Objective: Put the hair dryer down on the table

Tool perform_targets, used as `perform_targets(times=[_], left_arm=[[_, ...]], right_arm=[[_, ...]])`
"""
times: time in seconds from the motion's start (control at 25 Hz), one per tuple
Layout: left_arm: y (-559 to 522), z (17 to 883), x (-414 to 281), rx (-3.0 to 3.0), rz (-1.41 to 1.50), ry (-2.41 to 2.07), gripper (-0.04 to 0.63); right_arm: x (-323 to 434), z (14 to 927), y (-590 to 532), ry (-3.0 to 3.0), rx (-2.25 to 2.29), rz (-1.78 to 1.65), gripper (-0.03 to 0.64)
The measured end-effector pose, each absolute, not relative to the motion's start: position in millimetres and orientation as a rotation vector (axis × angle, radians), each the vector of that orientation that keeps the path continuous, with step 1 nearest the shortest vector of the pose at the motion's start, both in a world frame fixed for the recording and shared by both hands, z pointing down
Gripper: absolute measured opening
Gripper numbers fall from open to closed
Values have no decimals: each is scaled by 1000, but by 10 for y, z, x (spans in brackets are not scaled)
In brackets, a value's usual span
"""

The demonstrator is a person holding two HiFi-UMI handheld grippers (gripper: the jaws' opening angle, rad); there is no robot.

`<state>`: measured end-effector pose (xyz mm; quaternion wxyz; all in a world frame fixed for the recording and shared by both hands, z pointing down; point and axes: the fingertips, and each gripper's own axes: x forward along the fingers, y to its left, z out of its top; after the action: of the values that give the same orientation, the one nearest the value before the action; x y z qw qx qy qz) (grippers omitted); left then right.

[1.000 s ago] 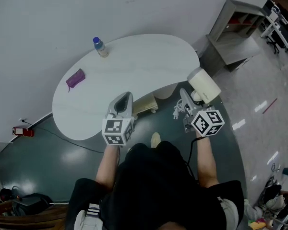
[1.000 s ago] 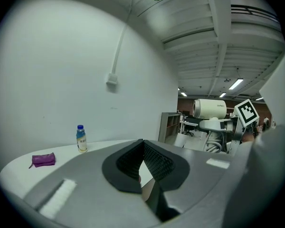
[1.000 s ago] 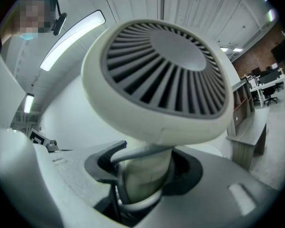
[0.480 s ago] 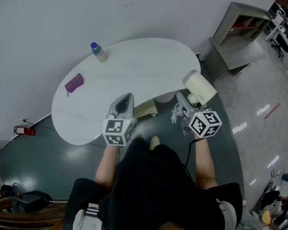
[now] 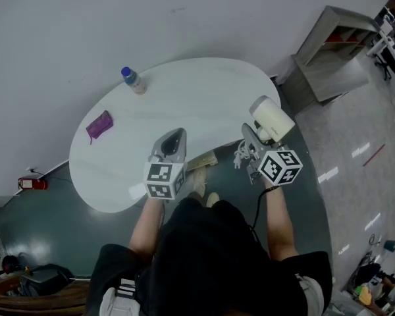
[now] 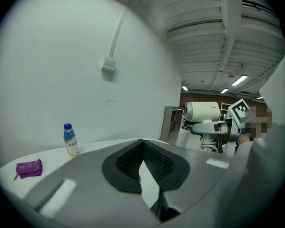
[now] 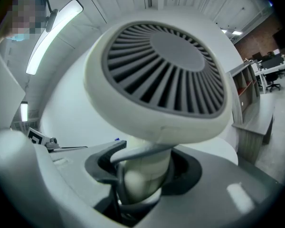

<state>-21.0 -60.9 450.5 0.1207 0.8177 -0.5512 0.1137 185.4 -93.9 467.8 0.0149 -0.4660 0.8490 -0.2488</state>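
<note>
Bottle [image 5: 133, 81] stands on table [image 5: 204, 91] (right gripper [image 5: 253, 139] holds hair dryer [image 5: 273, 116]).

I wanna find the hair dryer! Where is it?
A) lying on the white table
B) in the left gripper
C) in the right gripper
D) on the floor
C: the right gripper has its jaws clamped on the handle of the hair dryer, whose vent grille faces that gripper's camera.
</note>
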Motion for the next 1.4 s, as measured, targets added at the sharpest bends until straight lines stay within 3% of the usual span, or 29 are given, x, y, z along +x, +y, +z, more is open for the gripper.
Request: perform_targets(times=[0.56, 1.4], left_arm=[[-1602, 4968, -488, 2316, 380, -1542, 6], [-2200, 5866, -648, 2226, 550, -1414, 6]], right_arm=[[1522, 5323, -2052, 2703, -1514, -951, 219], [1254, 6292, -2845, 2821, -1653, -1172, 219]])
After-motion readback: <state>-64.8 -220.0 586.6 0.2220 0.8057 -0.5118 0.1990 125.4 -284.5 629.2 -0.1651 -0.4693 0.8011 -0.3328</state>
